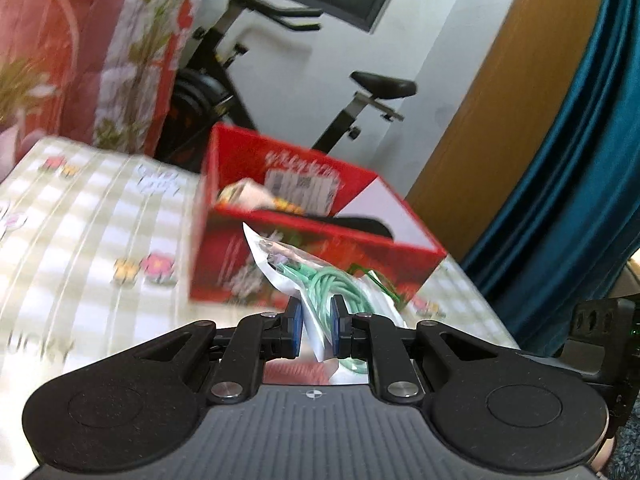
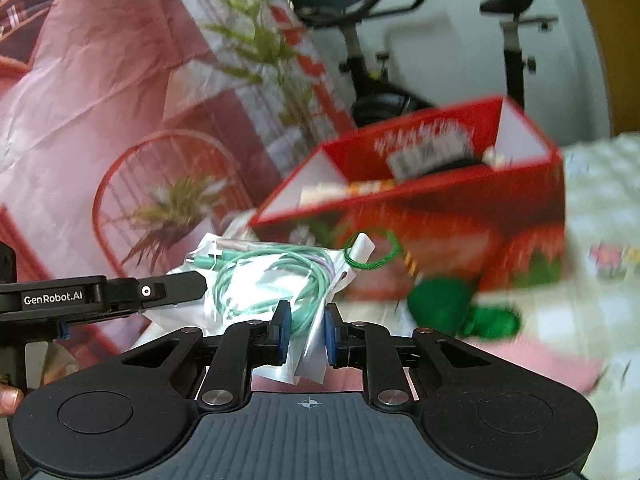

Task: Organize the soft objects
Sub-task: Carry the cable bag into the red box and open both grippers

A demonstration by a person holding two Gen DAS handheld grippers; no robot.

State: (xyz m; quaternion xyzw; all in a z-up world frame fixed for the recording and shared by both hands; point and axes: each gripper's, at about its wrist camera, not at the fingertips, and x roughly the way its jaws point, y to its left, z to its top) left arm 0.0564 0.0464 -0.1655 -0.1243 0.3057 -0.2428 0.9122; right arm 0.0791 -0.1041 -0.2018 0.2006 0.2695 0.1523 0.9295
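A clear plastic bag with a coiled green cable [image 1: 320,280] is held between both grippers, above the checked bedspread [image 1: 80,220]. My left gripper [image 1: 316,330] is shut on one edge of the bag. My right gripper [image 2: 306,332] is shut on the other edge of the same bag [image 2: 272,280]. The left gripper's body [image 2: 100,296] shows at the left of the right wrist view. A red open box [image 1: 312,236] stands just beyond the bag, with several items inside; it also shows in the right wrist view [image 2: 440,208]. A thin green loop [image 2: 372,250] hangs at the bag's corner.
A green soft object [image 2: 460,308] lies on the bed in front of the box. A red flowered curtain or bag [image 2: 120,100] rises at the left. An exercise bike [image 1: 280,80] stands behind the bed. A teal curtain [image 1: 580,160] hangs at the right.
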